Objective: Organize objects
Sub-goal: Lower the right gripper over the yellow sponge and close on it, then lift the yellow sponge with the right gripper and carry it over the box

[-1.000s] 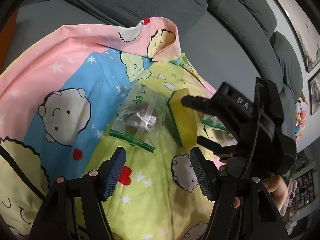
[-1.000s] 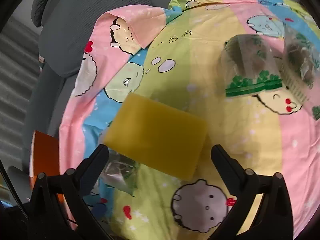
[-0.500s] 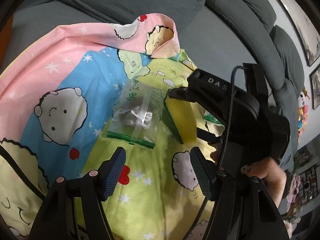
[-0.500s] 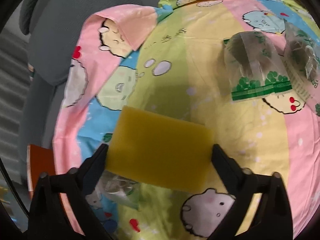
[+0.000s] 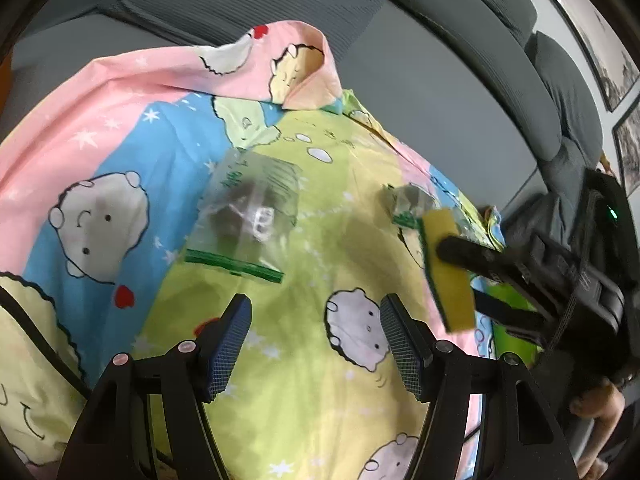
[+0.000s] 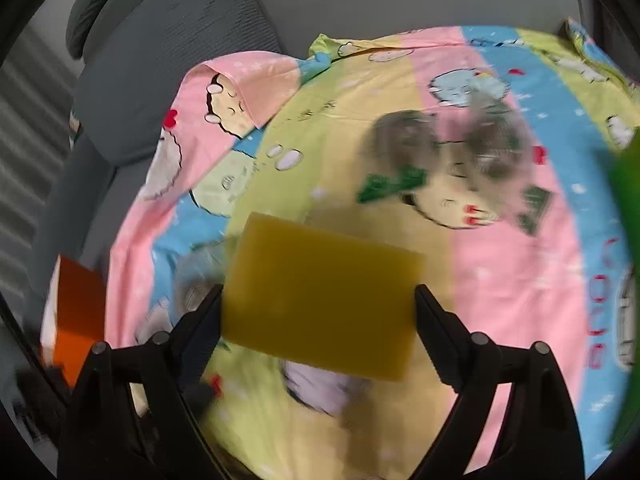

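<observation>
On a grey sofa (image 5: pixel 420 80) draped with a cartoon-print sheet (image 5: pixel 120 128), I have my right gripper (image 6: pixel 318 312) closing its jaws on a yellow sponge (image 6: pixel 320 300), which spans the whole gap between the 2 fingertips. From the left wrist camera the sponge (image 5: pixel 448 268) shows edge-on, lifted clear of the sheet and tilted, a green layer along its far face, with 1 black finger (image 5: pixel 468 254) laid across it. My left gripper (image 5: pixel 316 340) hangs over the sheet with its blue pads (image 5: pixel 228 344) about half apart and nothing between them. 1 clear bag (image 5: pixel 248 220) with a green strip and dark contents lies on the sheet ahead of the left gripper; a 2nd bag (image 5: pixel 412 204) lies beyond the sponge. The right wrist view is blurred, showing 2 bags (image 6: pixel 404 152) side by side past the sponge. An orange thing (image 6: pixel 76 308) sits at that view's left edge. A hand (image 5: pixel 600 404) shows at the lower right of the left view.
</observation>
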Demonstrator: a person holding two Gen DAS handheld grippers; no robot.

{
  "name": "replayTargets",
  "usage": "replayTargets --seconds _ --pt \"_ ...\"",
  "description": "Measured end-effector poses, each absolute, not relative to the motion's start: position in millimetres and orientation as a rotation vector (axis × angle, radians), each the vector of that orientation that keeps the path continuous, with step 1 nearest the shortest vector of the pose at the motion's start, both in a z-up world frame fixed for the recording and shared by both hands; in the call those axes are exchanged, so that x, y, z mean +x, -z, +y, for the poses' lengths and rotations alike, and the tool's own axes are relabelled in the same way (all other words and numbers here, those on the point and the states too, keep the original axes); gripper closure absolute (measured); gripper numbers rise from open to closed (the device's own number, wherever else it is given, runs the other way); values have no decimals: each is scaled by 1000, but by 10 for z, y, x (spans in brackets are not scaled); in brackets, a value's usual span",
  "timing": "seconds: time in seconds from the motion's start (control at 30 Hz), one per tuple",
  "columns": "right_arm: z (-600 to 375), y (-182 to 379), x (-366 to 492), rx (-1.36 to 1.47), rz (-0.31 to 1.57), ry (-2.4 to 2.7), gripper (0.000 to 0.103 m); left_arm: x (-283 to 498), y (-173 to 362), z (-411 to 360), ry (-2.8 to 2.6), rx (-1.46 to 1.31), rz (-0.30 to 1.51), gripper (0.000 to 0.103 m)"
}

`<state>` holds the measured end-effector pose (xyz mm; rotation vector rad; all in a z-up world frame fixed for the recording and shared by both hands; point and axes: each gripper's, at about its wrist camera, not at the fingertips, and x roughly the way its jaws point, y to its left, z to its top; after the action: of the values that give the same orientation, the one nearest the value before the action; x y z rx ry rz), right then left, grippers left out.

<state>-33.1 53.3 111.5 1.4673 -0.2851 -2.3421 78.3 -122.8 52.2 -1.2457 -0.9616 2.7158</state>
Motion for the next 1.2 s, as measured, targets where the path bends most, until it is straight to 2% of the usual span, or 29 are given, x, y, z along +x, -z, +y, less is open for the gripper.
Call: replayTargets --seconds 0.27,0.4,0.6,0.87,1.07,1.13,1.2 --pt "897 -893 -77 1536 -62 2369 10 756 -497 -1012 -2672 -1266 -915 36" --pt "1040 -785 -51 1525 -139 2331 7 733 -469 -902 -2636 -1283 -894 36" --pt "1155 -950 41 1430 -111 2405 4 695 -434 -739 -2556 -1290 -891 36" --pt "1396 -1057 76 1370 -291 2391 2 642 -390 -498 -2475 -1300 -856 36" --pt "1676 -1081 72 1366 -475 2375 20 575 -436 -279 -2406 -1259 -815 36" --pt "1752 -1056 70 1381 -510 2373 40 540 -436 -203 -2393 -1260 -785 36" --pt "1795 -1002 46 1401 -544 2334 54 498 -417 -108 -2382 -1277 -744 36"
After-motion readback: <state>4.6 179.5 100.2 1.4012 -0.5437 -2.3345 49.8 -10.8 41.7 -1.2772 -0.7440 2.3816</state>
